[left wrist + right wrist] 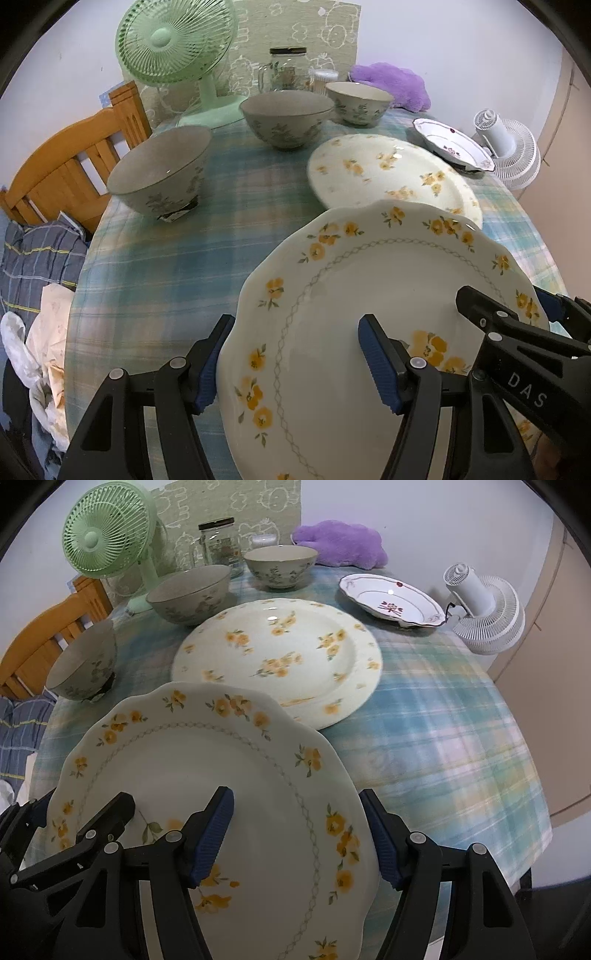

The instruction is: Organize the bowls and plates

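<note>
A scalloped plate (369,280) (184,768) with yellow flowers hangs tilted above the checked tablecloth (166,266), carried by both grippers. My left gripper (295,325) is shut on its left rim, one pad under the edge and one on top. On the opposite rim my right gripper (295,794) is shut the same way. Just beyond lies a round yellow-flowered plate (388,173) (277,653). Three grey floral bowls (159,177) (288,118) (360,101) stand to the left and behind. At the far right sits a small red-patterned dish (391,598).
A green fan (173,40), a glass jar (284,70) and a purple plush (391,81) line the back of the table. A white fan (487,616) lies at the right edge. A wooden chair (62,173) and bedding (33,266) are to the left.
</note>
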`<action>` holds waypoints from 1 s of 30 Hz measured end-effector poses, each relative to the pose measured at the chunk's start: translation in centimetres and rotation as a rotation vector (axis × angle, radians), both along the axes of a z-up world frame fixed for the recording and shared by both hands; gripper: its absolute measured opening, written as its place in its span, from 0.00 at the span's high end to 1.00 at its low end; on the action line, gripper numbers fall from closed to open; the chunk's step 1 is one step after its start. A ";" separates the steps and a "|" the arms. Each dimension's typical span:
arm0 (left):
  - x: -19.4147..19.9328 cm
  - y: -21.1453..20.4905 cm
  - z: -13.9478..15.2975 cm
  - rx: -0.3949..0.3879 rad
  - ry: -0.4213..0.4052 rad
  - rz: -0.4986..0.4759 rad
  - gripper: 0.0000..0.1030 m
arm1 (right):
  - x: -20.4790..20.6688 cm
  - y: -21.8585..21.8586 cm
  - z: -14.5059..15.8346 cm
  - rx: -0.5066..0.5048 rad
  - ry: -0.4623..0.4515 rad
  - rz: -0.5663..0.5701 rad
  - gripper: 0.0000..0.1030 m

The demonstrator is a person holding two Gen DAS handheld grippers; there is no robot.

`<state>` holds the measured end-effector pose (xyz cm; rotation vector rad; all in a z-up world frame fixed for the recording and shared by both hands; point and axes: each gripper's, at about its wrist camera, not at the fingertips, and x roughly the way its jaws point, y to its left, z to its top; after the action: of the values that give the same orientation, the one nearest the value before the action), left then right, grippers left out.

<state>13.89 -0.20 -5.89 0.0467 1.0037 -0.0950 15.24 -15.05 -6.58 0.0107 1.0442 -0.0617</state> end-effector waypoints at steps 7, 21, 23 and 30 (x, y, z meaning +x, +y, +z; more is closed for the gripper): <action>0.4 -4.7 0.6 -0.004 -0.013 0.026 0.34 | 0.6 -4.6 0.8 -0.009 -0.017 0.030 0.29; 1.5 -13.3 0.2 -0.016 -0.012 0.033 0.34 | 1.6 -13.6 1.1 -0.028 -0.015 0.039 0.29; 1.6 -14.6 -0.1 -0.017 -0.010 0.030 0.34 | 1.8 -14.9 0.9 -0.030 -0.012 0.036 0.29; 2.2 -17.8 -1.0 -0.015 0.009 0.026 0.34 | 2.4 -18.2 0.0 -0.033 0.007 0.029 0.29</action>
<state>16.12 -17.96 -6.92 0.0199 1.0125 -0.0793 17.68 -33.23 -6.62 -0.0351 1.0495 -0.0527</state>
